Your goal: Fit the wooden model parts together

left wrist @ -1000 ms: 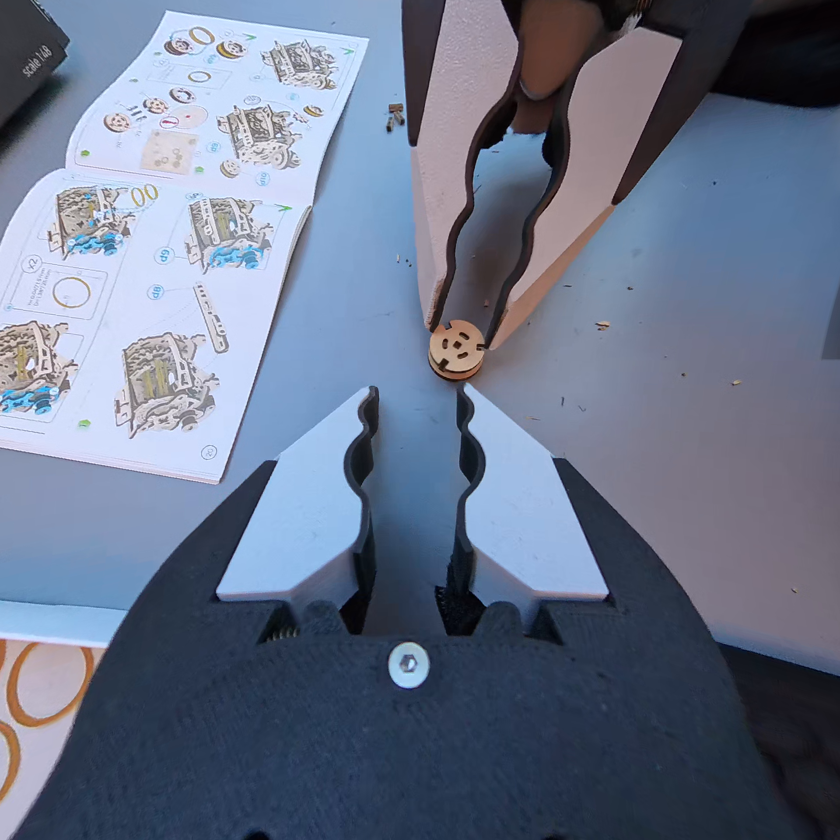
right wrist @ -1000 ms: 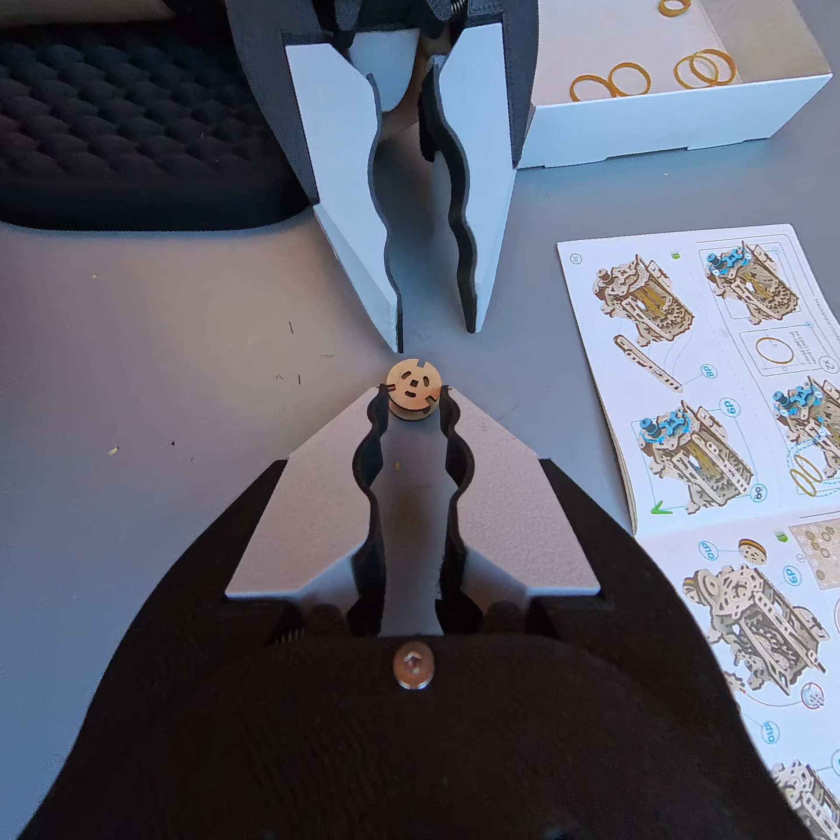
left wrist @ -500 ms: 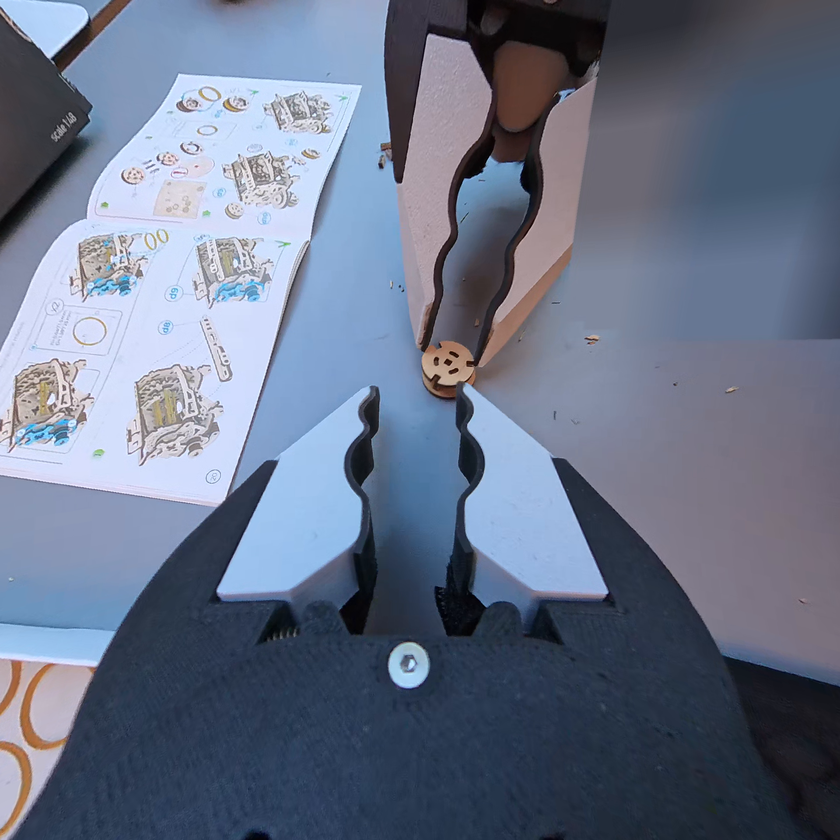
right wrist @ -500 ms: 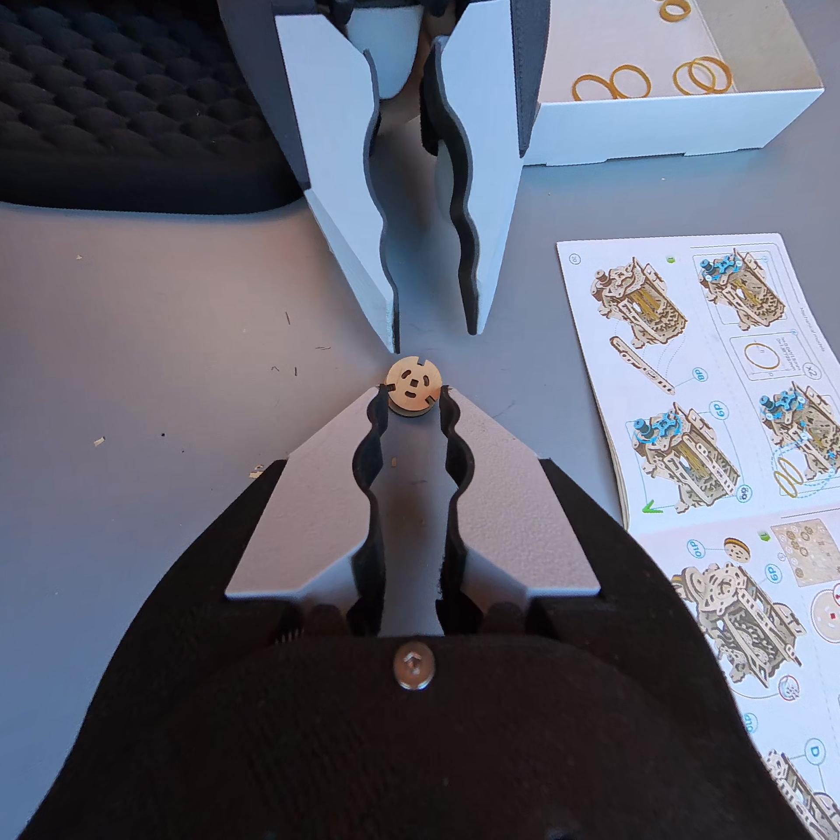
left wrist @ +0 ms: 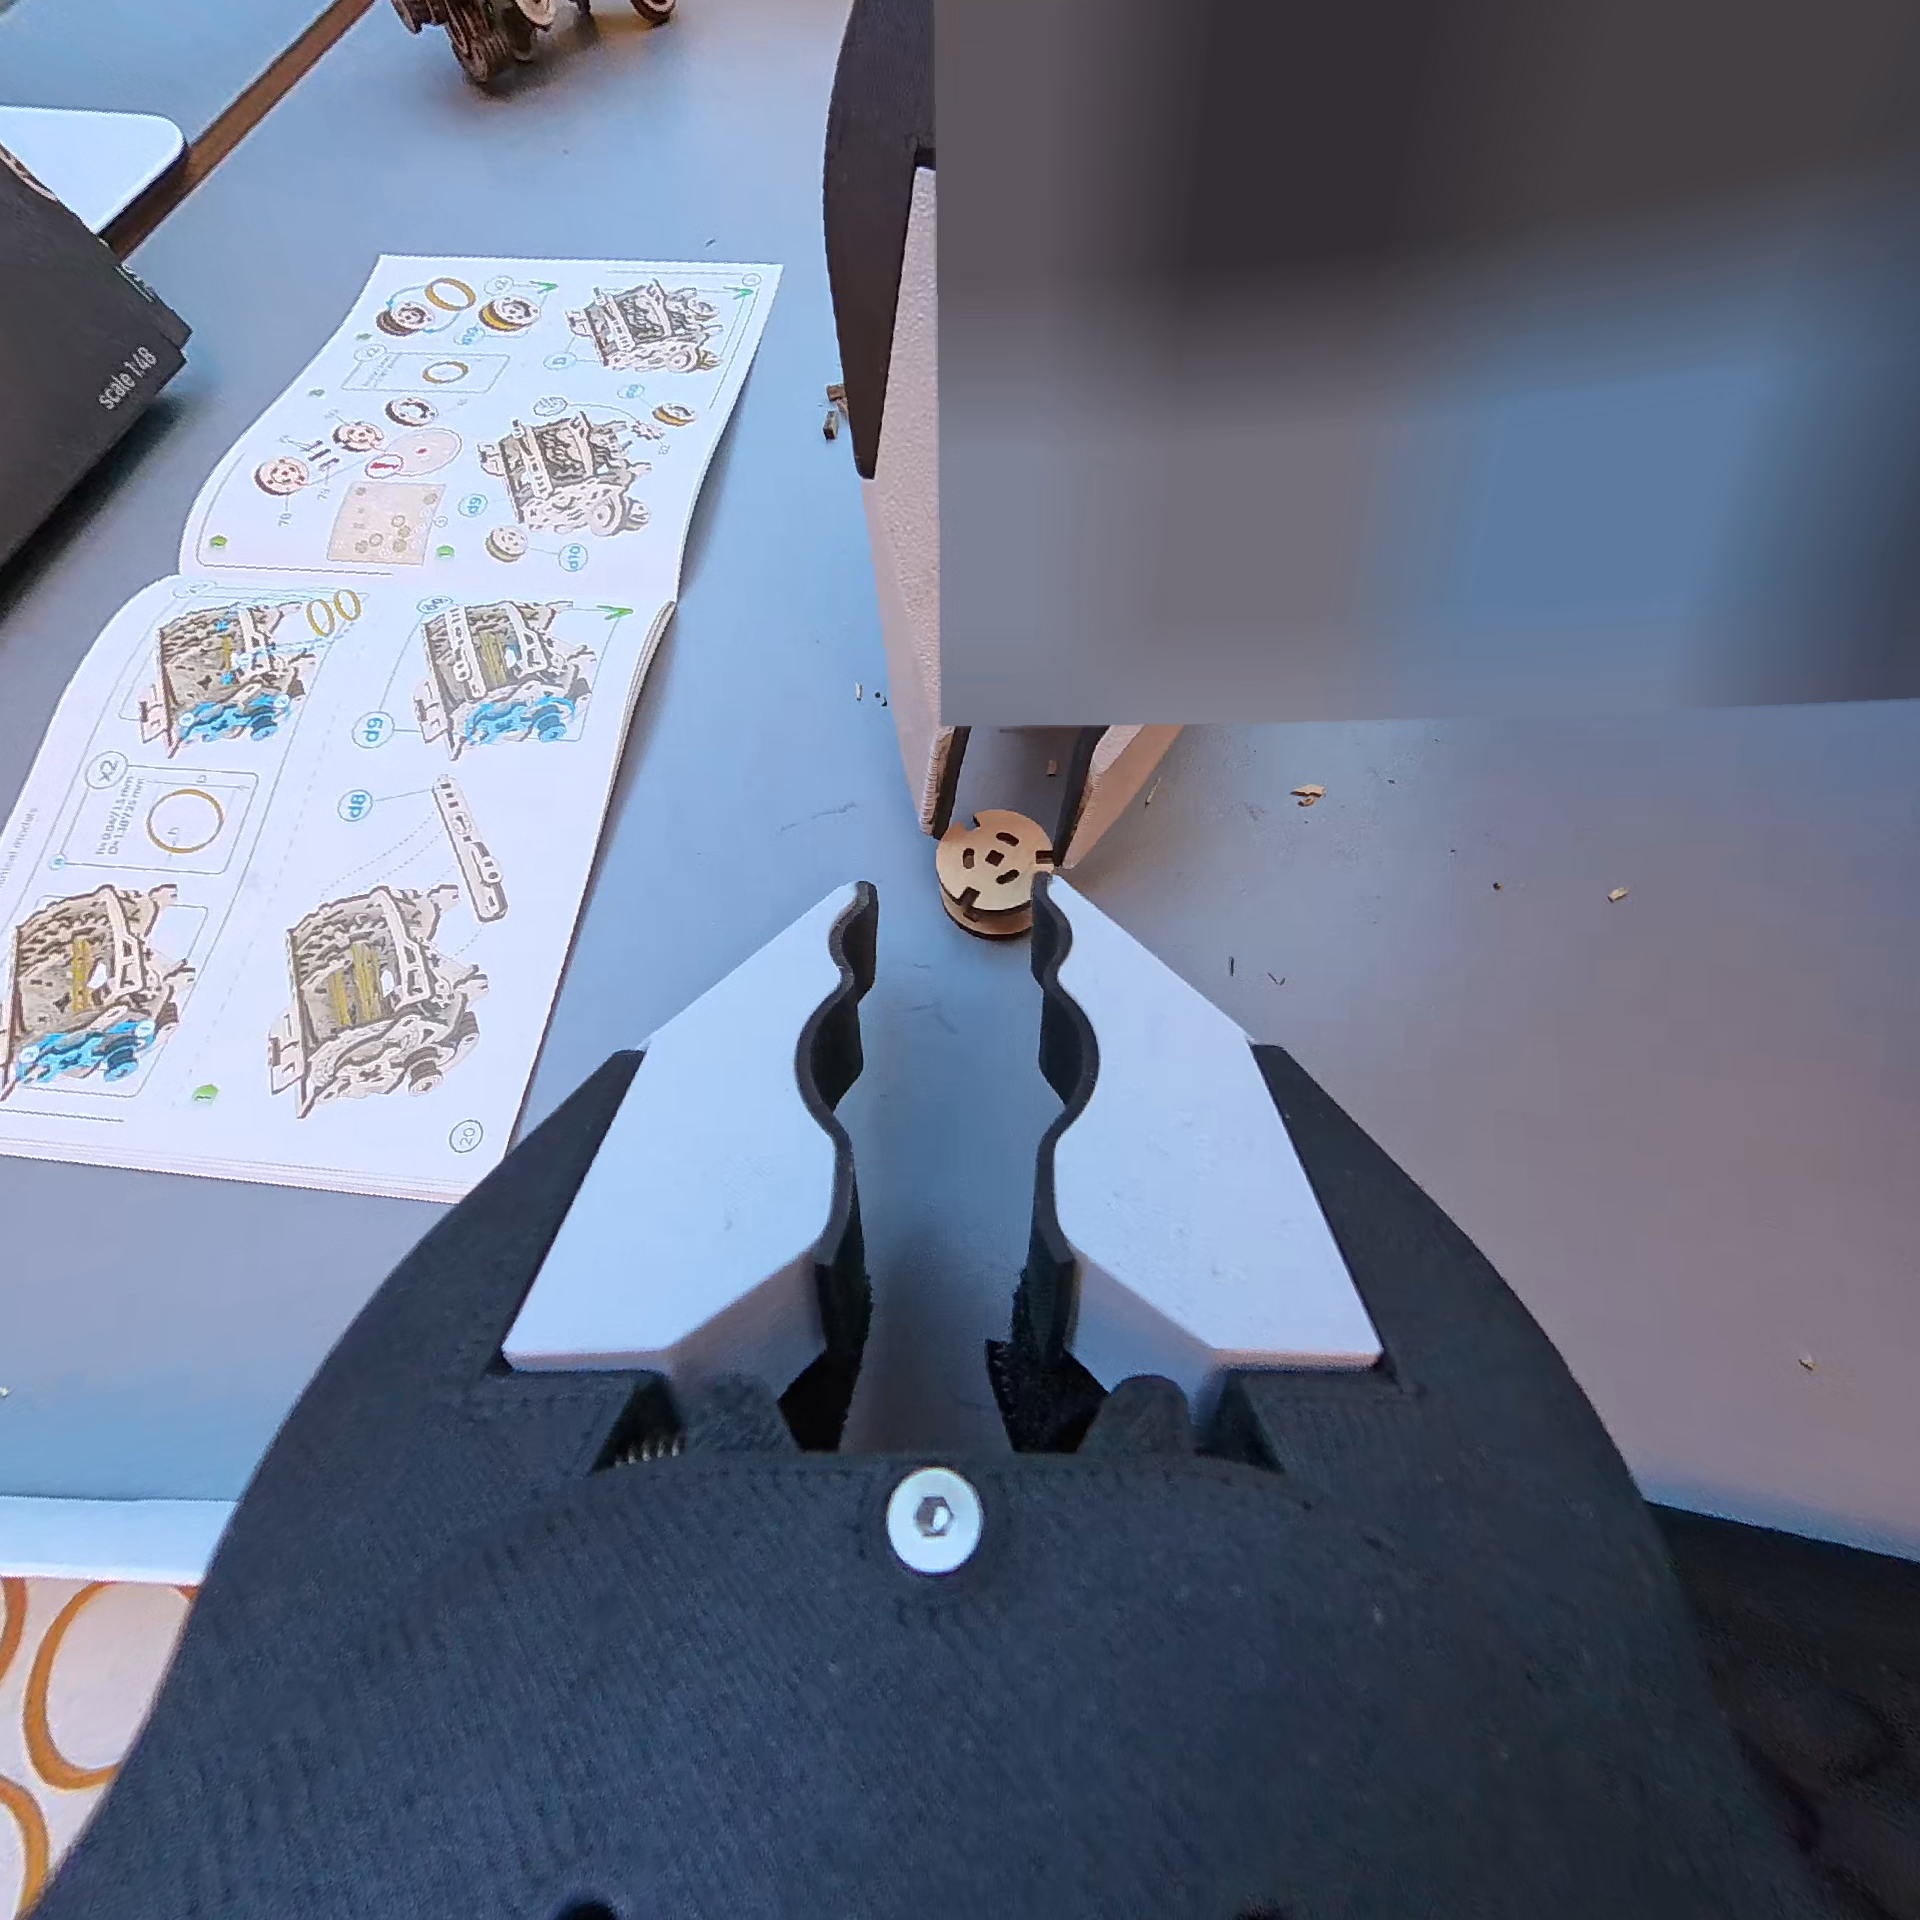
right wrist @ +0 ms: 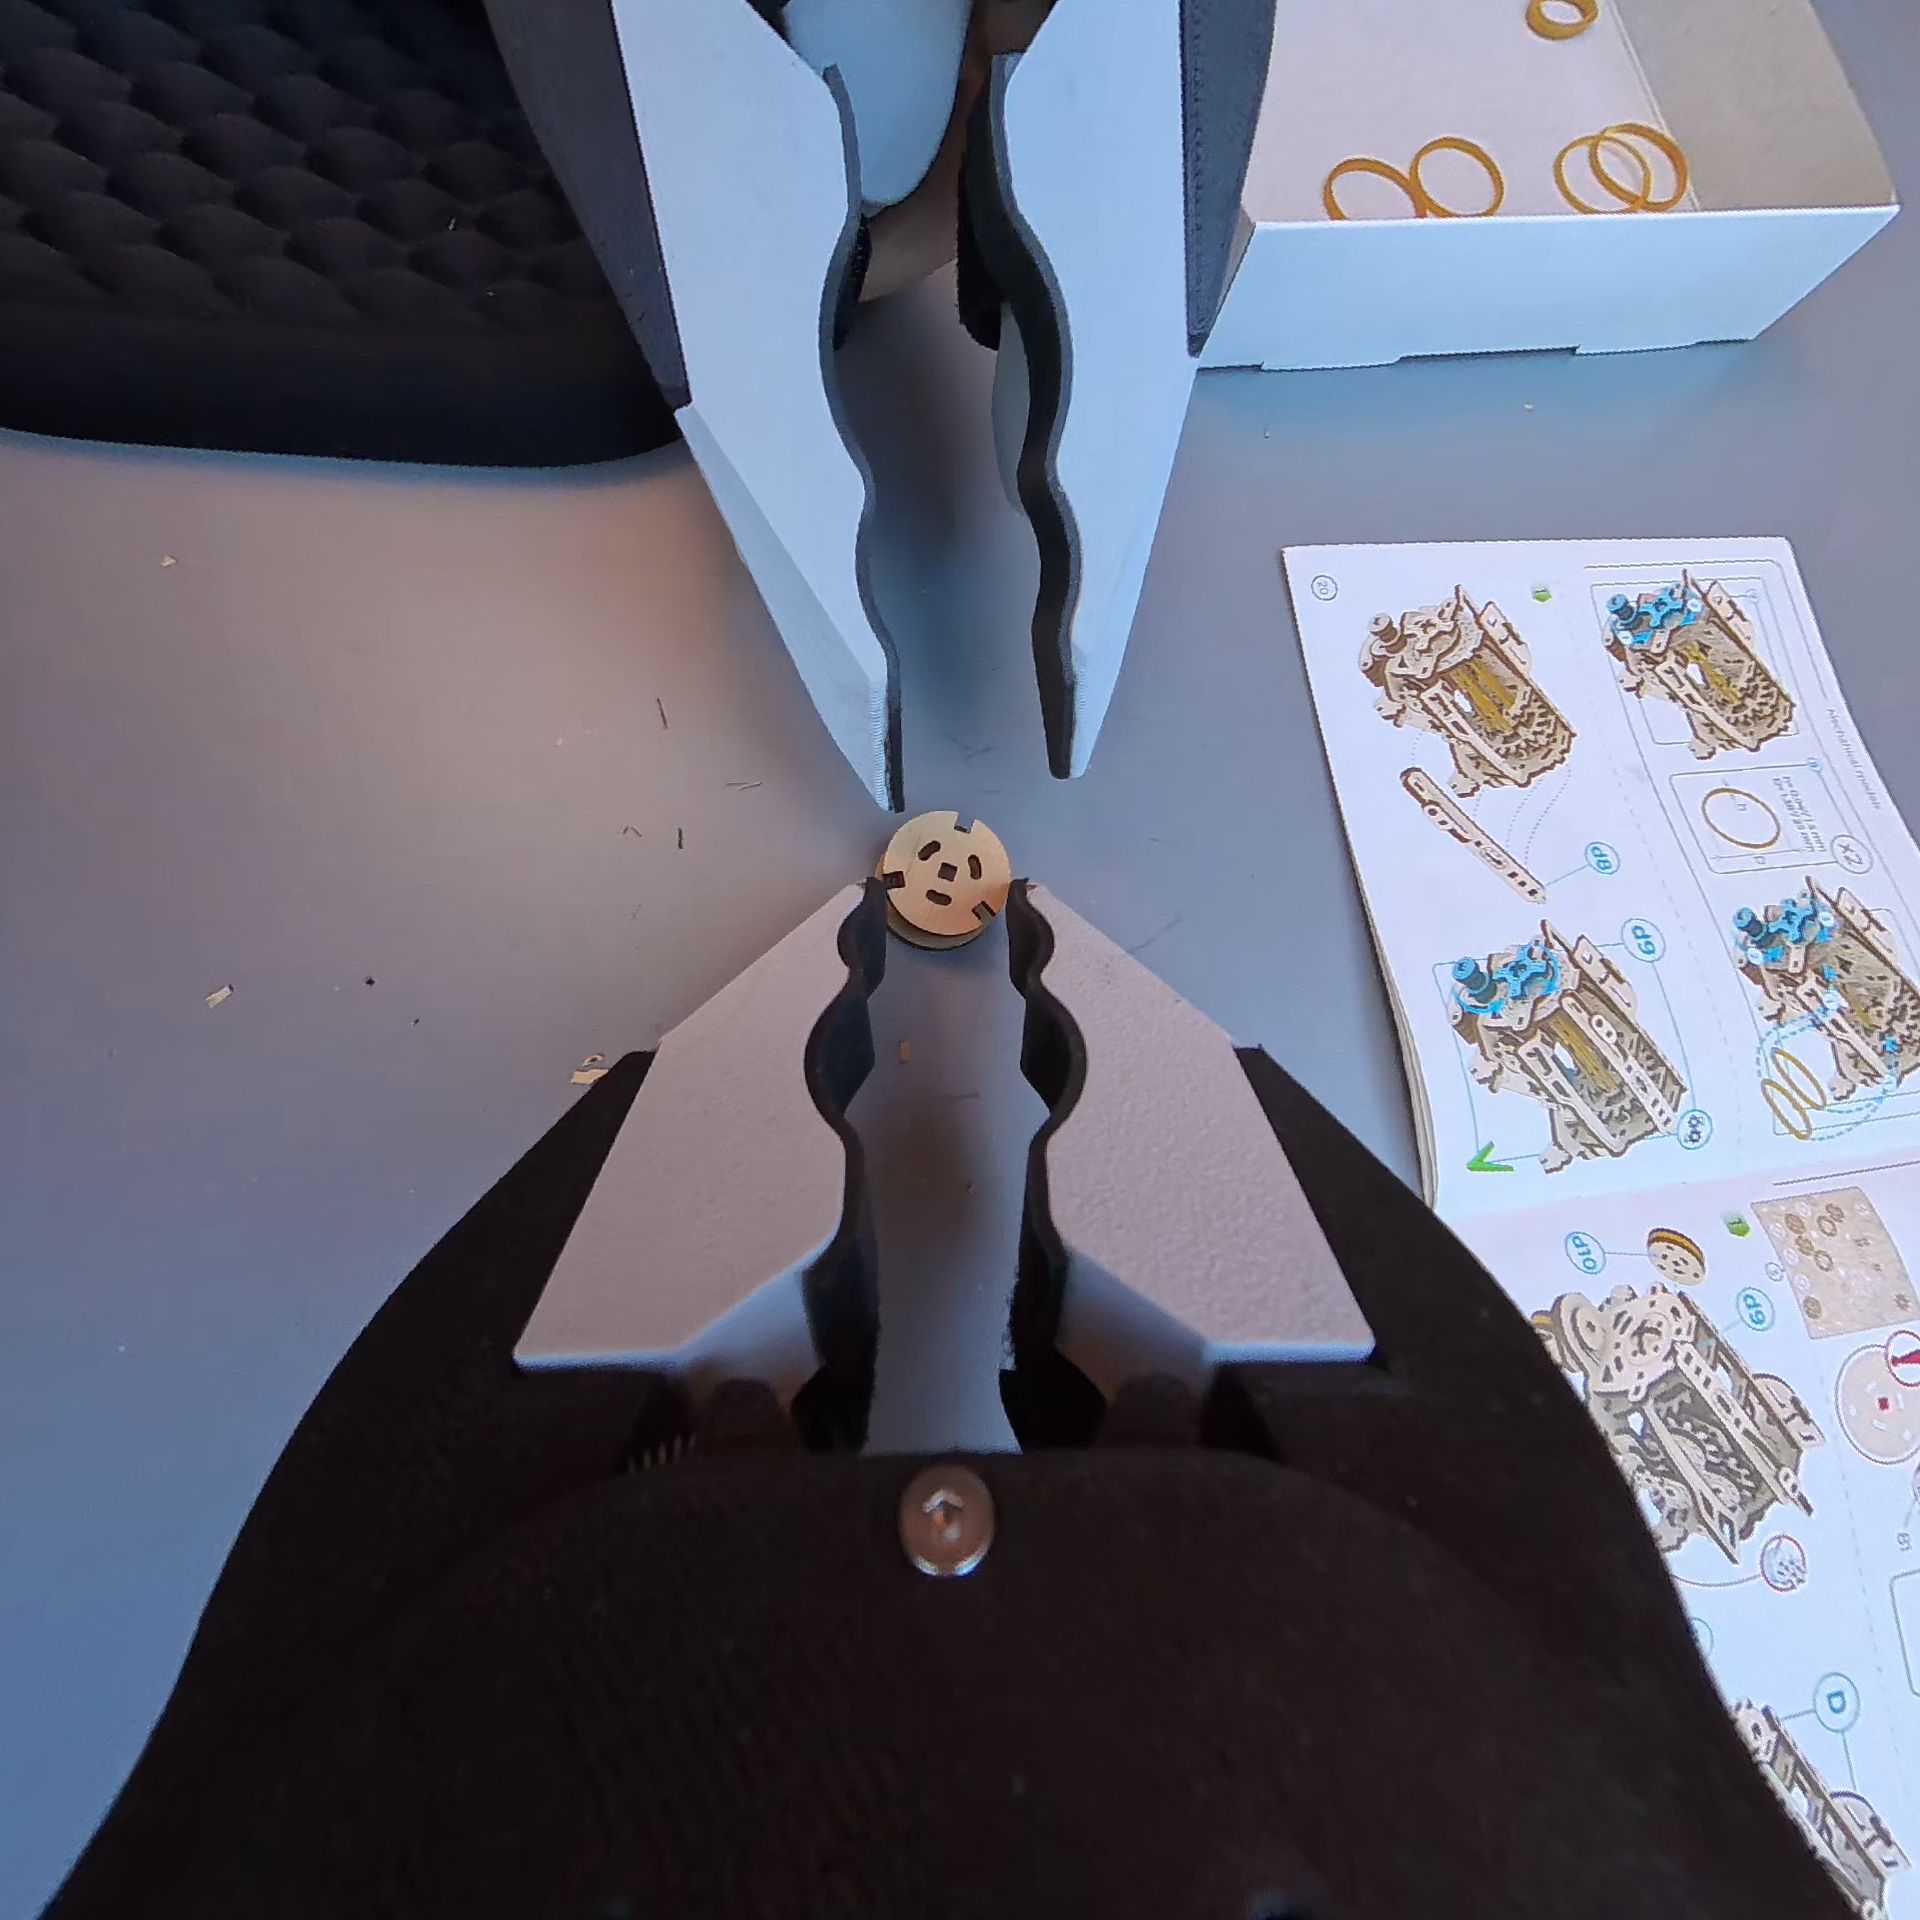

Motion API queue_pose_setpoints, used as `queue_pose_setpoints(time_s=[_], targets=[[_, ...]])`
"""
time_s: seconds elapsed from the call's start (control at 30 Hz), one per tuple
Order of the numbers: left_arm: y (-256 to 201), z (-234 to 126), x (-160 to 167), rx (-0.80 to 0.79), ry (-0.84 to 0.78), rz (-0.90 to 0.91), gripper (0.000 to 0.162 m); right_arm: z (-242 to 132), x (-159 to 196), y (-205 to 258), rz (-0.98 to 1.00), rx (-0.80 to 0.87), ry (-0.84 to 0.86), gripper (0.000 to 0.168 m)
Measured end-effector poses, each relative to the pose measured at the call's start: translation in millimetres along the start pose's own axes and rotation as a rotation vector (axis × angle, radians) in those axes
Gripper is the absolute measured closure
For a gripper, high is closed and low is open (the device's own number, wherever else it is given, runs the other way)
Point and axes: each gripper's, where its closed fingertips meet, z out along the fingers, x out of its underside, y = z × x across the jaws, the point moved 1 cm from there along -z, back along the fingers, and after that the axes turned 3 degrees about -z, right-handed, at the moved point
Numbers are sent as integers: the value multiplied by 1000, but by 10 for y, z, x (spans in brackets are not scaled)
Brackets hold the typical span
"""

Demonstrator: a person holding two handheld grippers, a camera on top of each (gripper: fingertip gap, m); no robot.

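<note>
A small round wooden disc (left wrist: 992,868) with slots lies flat on the grey table (left wrist: 1507,1143). It seems to be two layers stacked. My right gripper (right wrist: 945,902) has its fingertips against both sides of the disc (right wrist: 945,871) and holds it on the table. My left gripper (left wrist: 951,896) is open and empty, facing the right one. Its right fingertip (left wrist: 1042,894) is at the near edge of the disc. In the right wrist view the left gripper (right wrist: 977,784) stands just beyond the disc. A blur patch hides most of the right gripper in the left wrist view.
An open instruction booklet (left wrist: 395,727) lies beside the grippers and also shows in the right wrist view (right wrist: 1662,935). A white box (right wrist: 1558,291) holds rubber bands. A black foam mat (right wrist: 260,260), a black box (left wrist: 62,364) and a built wooden model (left wrist: 520,31) lie farther off. Left and right tips are no more than a few centimetres apart.
My left gripper has moved forward, so its tips now reach the disc. The right gripper and the disc have hardly moved.
</note>
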Motion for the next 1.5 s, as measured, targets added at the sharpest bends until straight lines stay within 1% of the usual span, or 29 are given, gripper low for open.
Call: queue_pose_setpoints(time_s=[0.27,0.43,0.53,0.6,0.7,0.9,1.03,1.07,1.33,1.5], targets=[[-26,21,27,4,22,19,134,-17,3,17,-7,4,-2,146],[-22,26,34,-1,28,20,134,-43,12,25,-17,-2,-7,142],[-19,20,27,0,22,16,134,-106,-50,18,1,-23,-76,142],[-22,19,26,1,22,16,134,-138,-101,13,39,-61,-138,147],[-28,20,29,3,24,20,134,-117,-135,-20,124,-113,-186,153],[-19,19,33,0,26,13,134,-53,-120,-48,141,-120,-166,160],[-20,20,33,0,27,13,134,13,-30,-22,103,-109,-105,162],[-21,21,35,0,28,14,134,12,-42,-9,97,-113,-115,164],[-24,37,53,-4,44,20,134,10,-39,-1,56,-94,-114,165],[-25,41,59,-5,49,23,135,-28,-59,-12,22,-81,-133,159]])
